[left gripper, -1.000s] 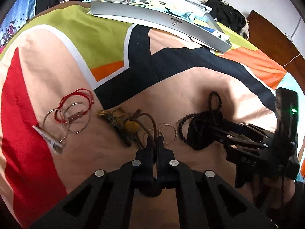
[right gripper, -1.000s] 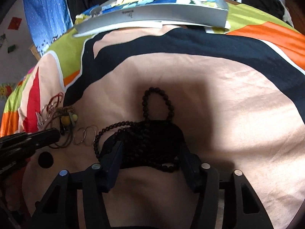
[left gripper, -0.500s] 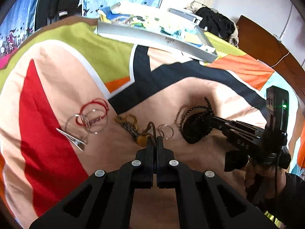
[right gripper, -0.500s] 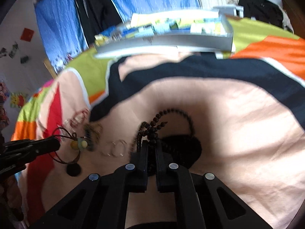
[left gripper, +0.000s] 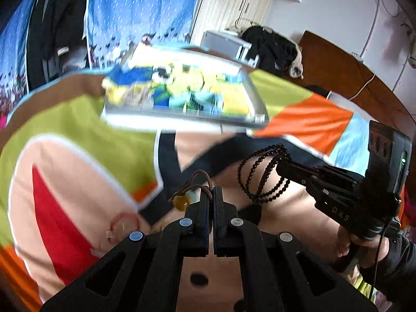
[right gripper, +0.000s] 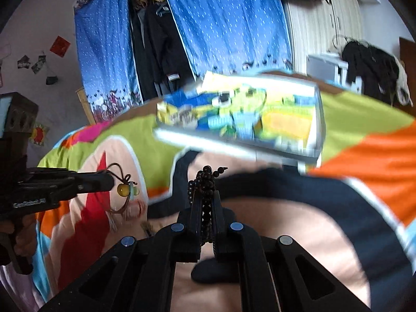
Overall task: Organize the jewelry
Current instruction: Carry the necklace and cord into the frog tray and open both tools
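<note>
Both grippers, left (left gripper: pixel 210 195) pinching the cord (left gripper: pixel 193 182) and right (right gripper: pixel 205 202) clamping the beads (right gripper: pixel 204 182), were best carried level to the tray (right gripper: pixel 318 119) so nothing swung loose.

The right tool (right gripper: pixel 207 202) is closed on a strand of black beads (right gripper: pixel 205 182), which bunches above the fingertips and runs down between them. At the left edge, the left tool (right gripper: pixel 110 180) pinches a brown cord bracelet (right gripper: pixel 122 182) with a yellow bead, lifted clear of the bed (right gripper: pixel 312 221). Both hang over the bed's patchwork cover of green, orange, red, peach and black. Beyond them a silver tray (right gripper: pixel 318 130) with a bright cartoon print lies on the cover, blurred. Blue curtains (right gripper: pixel 221 26) hang behind.
</note>
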A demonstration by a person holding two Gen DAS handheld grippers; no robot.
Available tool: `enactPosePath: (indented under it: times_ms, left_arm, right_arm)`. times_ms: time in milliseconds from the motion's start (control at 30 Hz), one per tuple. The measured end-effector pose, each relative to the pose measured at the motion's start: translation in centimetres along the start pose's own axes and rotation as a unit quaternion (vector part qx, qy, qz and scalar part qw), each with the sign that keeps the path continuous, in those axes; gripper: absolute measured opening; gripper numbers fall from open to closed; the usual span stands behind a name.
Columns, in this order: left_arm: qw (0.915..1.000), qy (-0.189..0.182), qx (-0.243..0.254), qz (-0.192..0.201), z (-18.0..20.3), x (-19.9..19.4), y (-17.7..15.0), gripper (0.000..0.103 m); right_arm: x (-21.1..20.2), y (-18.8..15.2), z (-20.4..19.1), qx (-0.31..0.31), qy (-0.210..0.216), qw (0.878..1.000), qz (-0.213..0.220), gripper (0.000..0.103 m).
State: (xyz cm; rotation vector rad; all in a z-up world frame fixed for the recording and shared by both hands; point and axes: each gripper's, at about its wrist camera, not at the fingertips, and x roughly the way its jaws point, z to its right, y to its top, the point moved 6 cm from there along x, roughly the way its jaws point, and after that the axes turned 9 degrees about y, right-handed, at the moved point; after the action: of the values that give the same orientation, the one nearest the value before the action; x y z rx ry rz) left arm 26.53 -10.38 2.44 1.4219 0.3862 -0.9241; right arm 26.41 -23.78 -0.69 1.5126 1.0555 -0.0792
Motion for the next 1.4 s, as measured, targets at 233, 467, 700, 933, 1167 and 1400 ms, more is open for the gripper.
enactPosePath:
  times_ms: [233, 467, 700, 933, 1167, 1400]
  left_arm:
    - [0.9988, 0.014, 0.009, 0.045, 0.2, 3.0, 7.9, 0.000]
    - [0.9958, 0.022, -0.020, 0.086, -1.1, 7.8, 13.5, 0.000]
    - [0.9960, 0.040, -0.036, 0.071, -2.4, 13.7, 15.0, 0.000]
    - [0.9973, 0.050, -0.034, 0.042, -3.2, 17.9, 13.5, 0.000]
    - [0.9975, 0.057, -0.040, 0.011, -3.6, 19.2, 12.0, 0.001]
    - [0.9963, 0.079, -0.033, -0.006, -3.5, 19.0, 11.4, 0.006]
  right_arm:
    - [1.3, 7.9, 2.5, -0.023, -0.016, 0.999, 0.026, 0.006]
    - [3.6, 11.0, 7.5, -0.013, -0.049, 0.997, 0.049, 0.006]
    - [6.7, 9.1, 12.1, 0.025, -0.069, 0.997, 0.038, 0.006]
    - [9.2, 6.9, 13.9, 0.036, -0.077, 0.996, 0.015, 0.006]
    - [9.8, 5.7, 14.9, 0.047, -0.092, 0.995, 0.008, 0.008]
    - [9.3, 5.0, 15.3, 0.059, -0.097, 0.993, 0.008, 0.037]
